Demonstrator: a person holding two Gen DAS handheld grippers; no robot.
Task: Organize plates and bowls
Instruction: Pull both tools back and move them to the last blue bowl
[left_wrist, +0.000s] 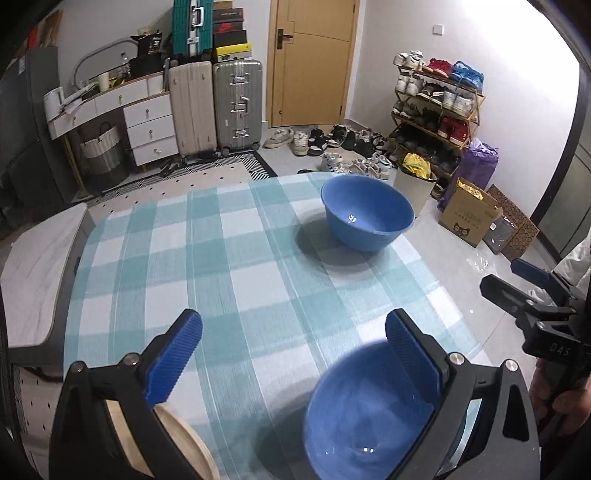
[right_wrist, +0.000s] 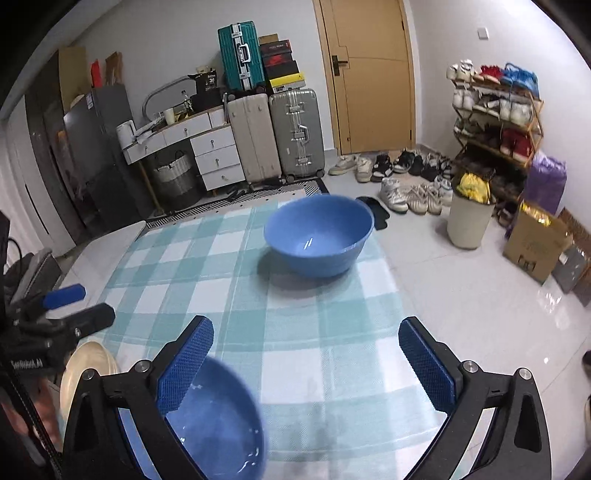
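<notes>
Both grippers, left (left_wrist: 293, 354) and right (right_wrist: 306, 363), gape empty; near bowl (left_wrist: 369, 413) sits between them at the table's near edge, far bowl (right_wrist: 317, 234) straight ahead.

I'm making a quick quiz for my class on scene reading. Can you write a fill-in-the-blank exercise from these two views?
1. The two bowls on the table, the far bowl and the near bowl, are both ____ in colour.
2. The tablecloth has a ____ pattern.
3. The right gripper has its jaws ____.
4. The teal suitcase stands on top of other ____.

Missing words: blue; checked; open; suitcases
</notes>
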